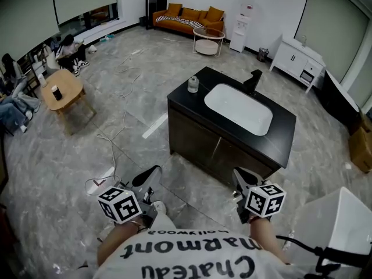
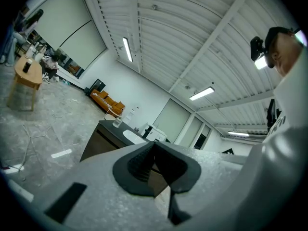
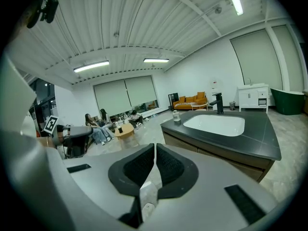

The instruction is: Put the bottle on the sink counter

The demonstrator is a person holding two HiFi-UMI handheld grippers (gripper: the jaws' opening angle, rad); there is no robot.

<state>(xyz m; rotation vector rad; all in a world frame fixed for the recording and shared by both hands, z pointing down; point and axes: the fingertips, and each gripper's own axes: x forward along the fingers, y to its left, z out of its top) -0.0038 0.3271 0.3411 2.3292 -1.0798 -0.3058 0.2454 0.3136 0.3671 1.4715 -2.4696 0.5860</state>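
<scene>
A small clear bottle point(image 1: 193, 85) stands upright on the far left corner of the black sink counter point(image 1: 279, 141), left of the white basin point(image 1: 238, 108) and the black faucet point(image 1: 253, 81). Nothing is touching it. The same bottle shows far off in the left gripper view point(image 2: 117, 121) and in the right gripper view point(image 3: 176, 117). My left gripper point(image 1: 152, 174) and right gripper point(image 1: 241, 178) hang close to my body, well short of the counter's front. Both are shut with nothing between their jaws, as seen in the left gripper point(image 2: 154, 144) and right gripper point(image 3: 154, 146) views.
A low wooden table point(image 1: 61, 90) with a dark cup stands at the left, with seated people beyond it. Cables point(image 1: 125, 121) trail over the grey floor. An orange sofa point(image 1: 189, 17), a round table point(image 1: 208, 39) and a white cabinet point(image 1: 299, 60) line the far wall. A white tub point(image 1: 337, 225) sits at the lower right.
</scene>
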